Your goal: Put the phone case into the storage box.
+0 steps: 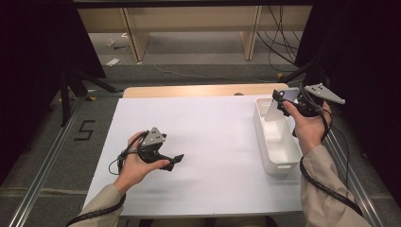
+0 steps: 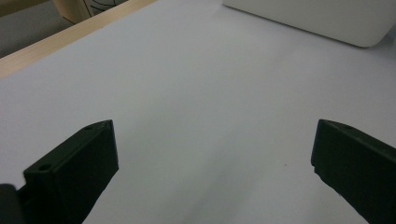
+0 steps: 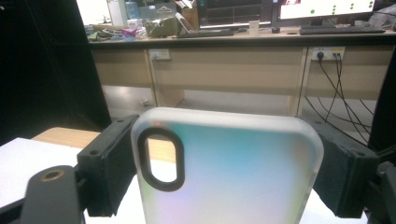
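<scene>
phone case (image 3: pixel 233 168) clamped between right gripper (image 3: pixel 224 163) jaws

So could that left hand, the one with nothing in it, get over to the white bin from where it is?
Probably yes. The left gripper rests on the white table cover with its jaws open and empty, and nothing lies between it and the white bin. The right gripper holds a phone case above the bin's far end.

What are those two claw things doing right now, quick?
Left gripper: open, holding nothing, low over the white table.
Right gripper: closed on a translucent phone case, held above the white bin.
</scene>
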Motion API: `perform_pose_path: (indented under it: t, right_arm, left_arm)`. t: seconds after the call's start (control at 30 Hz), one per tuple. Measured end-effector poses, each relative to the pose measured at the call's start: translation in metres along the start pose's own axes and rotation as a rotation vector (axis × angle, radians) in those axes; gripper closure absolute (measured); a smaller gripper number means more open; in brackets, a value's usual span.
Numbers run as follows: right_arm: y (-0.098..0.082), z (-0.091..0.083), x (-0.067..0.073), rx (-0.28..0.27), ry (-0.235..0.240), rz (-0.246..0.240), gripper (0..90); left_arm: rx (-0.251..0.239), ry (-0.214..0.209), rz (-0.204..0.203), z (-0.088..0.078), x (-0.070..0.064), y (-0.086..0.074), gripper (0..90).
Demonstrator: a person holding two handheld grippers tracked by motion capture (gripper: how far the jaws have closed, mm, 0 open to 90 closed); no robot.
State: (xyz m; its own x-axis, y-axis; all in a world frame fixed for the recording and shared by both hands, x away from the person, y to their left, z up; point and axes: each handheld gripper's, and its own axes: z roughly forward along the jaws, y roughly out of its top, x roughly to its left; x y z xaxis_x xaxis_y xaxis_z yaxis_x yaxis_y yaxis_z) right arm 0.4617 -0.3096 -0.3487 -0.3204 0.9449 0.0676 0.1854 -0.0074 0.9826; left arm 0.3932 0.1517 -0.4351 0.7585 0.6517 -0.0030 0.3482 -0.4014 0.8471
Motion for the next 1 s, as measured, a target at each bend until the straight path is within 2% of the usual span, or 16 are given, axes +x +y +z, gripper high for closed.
perform_pose_path:
  t: [1.0]
  right_arm:
    - [-0.006,0.011,-0.003,0.022,-0.007,-0.003,18.7]
  left_arm:
    - [-0.003,0.000,-0.007,0.000,0.001,-0.001,0.2]
